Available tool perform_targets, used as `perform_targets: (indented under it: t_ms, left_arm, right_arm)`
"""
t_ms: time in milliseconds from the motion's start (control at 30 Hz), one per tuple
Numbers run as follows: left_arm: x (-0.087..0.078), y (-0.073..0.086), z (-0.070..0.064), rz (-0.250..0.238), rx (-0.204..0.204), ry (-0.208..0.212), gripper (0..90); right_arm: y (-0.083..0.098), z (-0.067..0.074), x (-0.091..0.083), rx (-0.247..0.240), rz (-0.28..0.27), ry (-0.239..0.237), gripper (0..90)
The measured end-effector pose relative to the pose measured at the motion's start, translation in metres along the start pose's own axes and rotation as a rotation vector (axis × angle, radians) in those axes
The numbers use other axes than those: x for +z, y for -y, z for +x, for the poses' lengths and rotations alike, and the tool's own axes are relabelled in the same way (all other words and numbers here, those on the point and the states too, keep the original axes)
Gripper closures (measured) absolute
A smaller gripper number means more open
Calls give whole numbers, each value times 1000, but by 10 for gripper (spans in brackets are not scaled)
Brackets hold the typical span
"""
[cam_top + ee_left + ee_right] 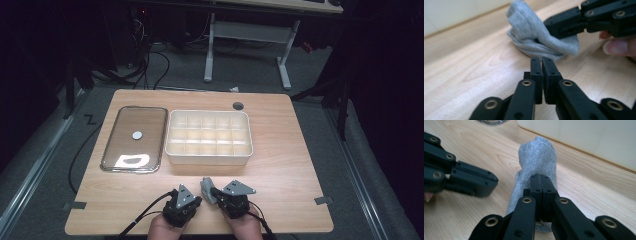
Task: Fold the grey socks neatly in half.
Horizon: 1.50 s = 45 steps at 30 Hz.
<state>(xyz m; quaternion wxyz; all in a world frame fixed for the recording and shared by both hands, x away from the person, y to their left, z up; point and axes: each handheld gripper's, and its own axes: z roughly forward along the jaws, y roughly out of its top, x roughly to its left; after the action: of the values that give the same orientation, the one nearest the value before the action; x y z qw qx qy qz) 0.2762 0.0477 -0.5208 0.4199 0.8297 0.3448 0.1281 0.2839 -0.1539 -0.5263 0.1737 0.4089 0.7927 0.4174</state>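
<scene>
Grey sock (207, 189) near the front edge of the desk (290, 165), about midway along it, between the two grippers and well short of the white compartment box (208, 159). Right gripper (541, 180) with jaws pressed together, pinching a thin fold of the sock at its near part. Left gripper (541, 62) with jaws pressed together on nothing, tips just beside the cloth and apart from it. Risks from here, as a judgement: a slip out of so shallow a pinch on lifting, soft knit giving little to bite on; a loose end dragging on the desk or catching the box wall on the way over; a bump from the shut left jaws, pushing the bundle askew rather than taking hold. Bunched and folded rather than flat; long axis roughly from the front edge toward the back edge; far end raised off the wood and pointing at the box, near end low by the right jaws.
</scene>
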Motion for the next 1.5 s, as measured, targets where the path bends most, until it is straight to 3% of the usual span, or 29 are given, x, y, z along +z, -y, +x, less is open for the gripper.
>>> perform_targets:
  t_ms: [33,100,300,600,933,1133,1367,1433,1500]
  left_arm:
    - [-1,-1,1,-32,8,-9,885]
    - [-1,-4,4,-47,3,-13,871]
    - [1,-13,10,-41,-36,2,871]
    - [8,-29,16,-89,-77,20,900]
    - [23,-55,5,-82,-16,41,900]
    - [34,-44,15,-30,-18,3,900]
    - [37,-34,13,-37,10,-14,900]
    - [37,-33,12,-39,20,-23,900]
    - [38,-32,11,-40,31,-23,900]
  right_arm:
    - [0,0,0,-3,-1,-1,900]
    - [0,0,0,-5,-1,0,900]
    - [0,0,0,-8,-2,-3,900]
    - [0,-1,0,-10,-3,-5,900]
    - [0,0,0,-16,-3,-2,900]
    - [1,0,0,-10,-4,-5,900]
    - [0,0,-1,0,-2,0,900]
    - [-2,4,-6,-23,-8,20,900]
    - [-2,11,-15,-46,-42,-3,900]
